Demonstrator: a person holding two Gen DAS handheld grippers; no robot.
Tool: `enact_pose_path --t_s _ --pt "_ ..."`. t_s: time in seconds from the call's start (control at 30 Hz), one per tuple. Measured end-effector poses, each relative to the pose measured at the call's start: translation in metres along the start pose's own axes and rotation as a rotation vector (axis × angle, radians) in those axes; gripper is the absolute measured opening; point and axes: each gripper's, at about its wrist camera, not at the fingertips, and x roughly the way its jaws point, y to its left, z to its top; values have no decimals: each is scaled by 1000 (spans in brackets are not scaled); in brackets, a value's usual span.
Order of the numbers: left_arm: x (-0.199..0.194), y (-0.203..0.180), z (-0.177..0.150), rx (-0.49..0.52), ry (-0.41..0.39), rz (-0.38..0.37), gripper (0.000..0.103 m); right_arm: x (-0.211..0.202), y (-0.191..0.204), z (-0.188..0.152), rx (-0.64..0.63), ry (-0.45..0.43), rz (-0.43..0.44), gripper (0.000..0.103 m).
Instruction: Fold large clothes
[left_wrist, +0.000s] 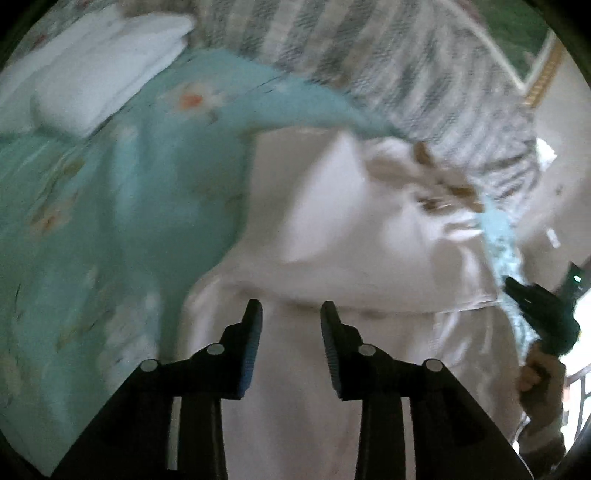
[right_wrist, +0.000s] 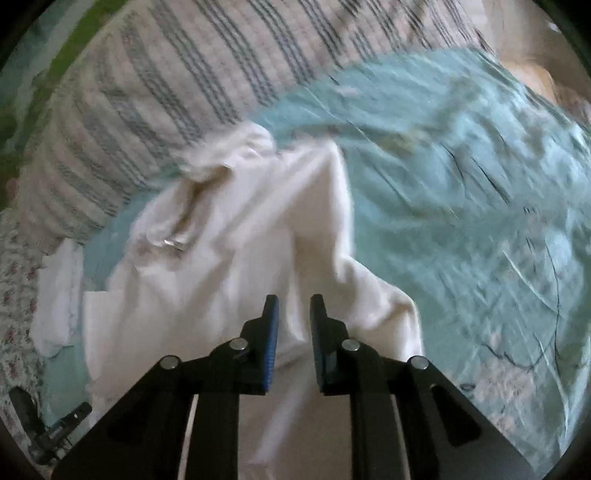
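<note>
Left wrist: white garment, blurred; no writing legible.

Left wrist view looks down along its jaws, close over the white garment, bed spreading left. Right wrist view faces the same garment from the opposite side, equally near. Both share the striped pillow beyond it.
</note>
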Motion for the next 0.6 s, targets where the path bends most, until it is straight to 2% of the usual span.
enact_pose_path --t_s 0.07,0.13,0.17,0.23,0.3,0.43,0.47,0.5,0.53,0.57,0.6 --pt "4 -13 12 28 -21 -10 42 16 17 3 -40 64 67 22" --pt "16 -25 28 45 -25 -23 42 38 35 5 -95 123 124 32" --pt "23 -29 34 49 -19 -35 42 49 41 6 -126 142 113 40" --pt "32 -33 38 49 -5 -32 42 57 44 11 -161 127 6 44" --pt "41 -37 40 50 7 -43 42 58 31 21 -140 84 -45 50" --pt "54 -33 42 46 23 -34 42 76 10 28 -118 135 -133 51" --pt "54 -31 43 34 18 -42 42 81 6 28 -114 153 -123 51" --pt "53 -29 44 24 12 -48 42 84 4 27 -116 177 -97 49" --pt "53 -27 45 18 7 -52 42 84 4 26 -115 187 -58 41" --pt "51 -26 46 17 4 -52 42 81 4 26 -101 198 -35 3" --pt "50 -25 47 20 -1 -49 42 73 2 26 -77 182 -15 4"
